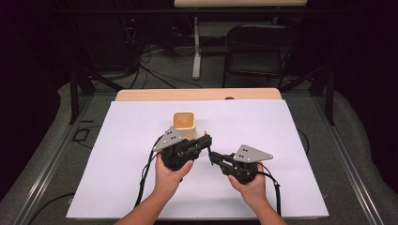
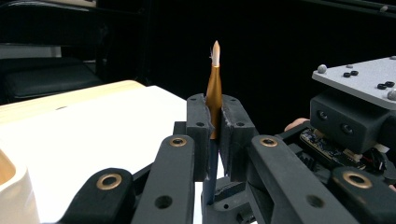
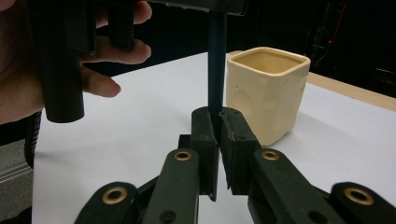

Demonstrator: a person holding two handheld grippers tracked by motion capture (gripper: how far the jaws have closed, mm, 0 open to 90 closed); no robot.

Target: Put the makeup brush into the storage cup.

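Observation:
A pen with a dark barrel (image 3: 216,60) and a gold pointed tip (image 2: 215,84) stands upright between both grippers, above the white sheet. My left gripper (image 1: 205,141) (image 2: 215,116) is shut on it just below the gold part. My right gripper (image 1: 213,157) (image 3: 217,126) is shut on the dark barrel lower down. In the high view the two grippers meet tip to tip near the middle of the table. A cream square cup (image 1: 184,123) (image 3: 266,93) stands open and upright just behind the left gripper.
A white sheet (image 1: 141,187) covers a wooden table (image 1: 197,94). The left hand and its gripper body (image 3: 60,60) fill the upper left of the right gripper view. A black folding chair (image 1: 258,51) and cables stand on the floor beyond the table.

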